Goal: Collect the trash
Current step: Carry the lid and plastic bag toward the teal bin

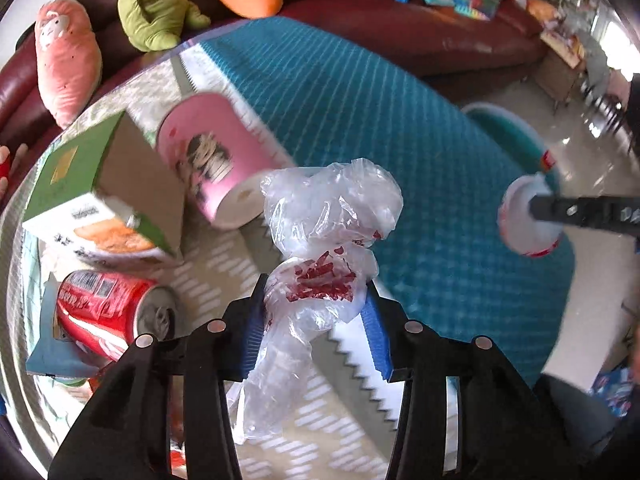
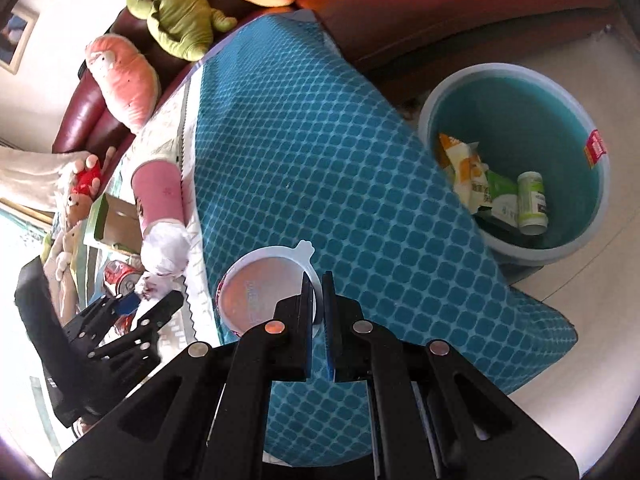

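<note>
A crumpled clear plastic bag (image 1: 320, 240) with red print stands between the blue pads (image 1: 252, 332) of my left gripper (image 1: 316, 296), which is shut on its lower part. The right wrist view shows the same bag (image 2: 166, 248) above the left gripper (image 2: 148, 300). My right gripper (image 2: 318, 278) is shut on the rim of a white cup (image 2: 260, 292) with a foil lid, held over the blue checked cloth (image 2: 320, 140). In the left wrist view that cup (image 1: 520, 236) hangs at the right from the right gripper (image 1: 536, 208).
A red cola can (image 1: 104, 308), a green carton (image 1: 92, 196) and a pink canister (image 1: 212, 160) lie left of the bag. A teal bucket (image 2: 516, 252) on the floor to the right holds a snack wrapper (image 2: 468, 172) and a small bottle (image 2: 532, 204). Plush toys (image 2: 176, 20) sit on the sofa behind.
</note>
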`<state>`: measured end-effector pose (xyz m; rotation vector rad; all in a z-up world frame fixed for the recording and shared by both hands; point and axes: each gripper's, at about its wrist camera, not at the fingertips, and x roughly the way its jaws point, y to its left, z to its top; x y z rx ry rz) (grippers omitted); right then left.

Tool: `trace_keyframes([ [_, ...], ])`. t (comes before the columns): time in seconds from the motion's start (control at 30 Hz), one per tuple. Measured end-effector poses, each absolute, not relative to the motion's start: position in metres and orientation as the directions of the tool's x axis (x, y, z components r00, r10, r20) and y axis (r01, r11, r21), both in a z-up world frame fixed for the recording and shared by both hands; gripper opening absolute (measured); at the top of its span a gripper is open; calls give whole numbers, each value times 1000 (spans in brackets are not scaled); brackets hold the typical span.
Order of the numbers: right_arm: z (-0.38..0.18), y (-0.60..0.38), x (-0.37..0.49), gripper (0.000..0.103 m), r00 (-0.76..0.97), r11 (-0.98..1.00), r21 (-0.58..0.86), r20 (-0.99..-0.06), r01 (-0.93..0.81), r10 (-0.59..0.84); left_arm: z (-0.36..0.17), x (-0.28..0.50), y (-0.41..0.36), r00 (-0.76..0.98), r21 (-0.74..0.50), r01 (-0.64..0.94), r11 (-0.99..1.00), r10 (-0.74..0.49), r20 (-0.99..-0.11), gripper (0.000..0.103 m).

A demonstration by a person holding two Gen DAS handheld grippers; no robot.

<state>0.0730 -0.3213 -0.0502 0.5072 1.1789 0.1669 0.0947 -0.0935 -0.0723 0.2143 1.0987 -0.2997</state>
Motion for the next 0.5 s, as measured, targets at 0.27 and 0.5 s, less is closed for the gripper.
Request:
trace_keyframes([
  [0.27, -45, -354, 74, 5, 442, 860, 481, -818, 170, 370, -55, 106, -132, 401, -50, 383, 922, -215, -890, 45],
  [0.5, -32, -403, 66, 5, 519, 836, 498, -789, 229, 327, -46, 108, -184, 388, -56, 447, 893, -250, -887, 45],
])
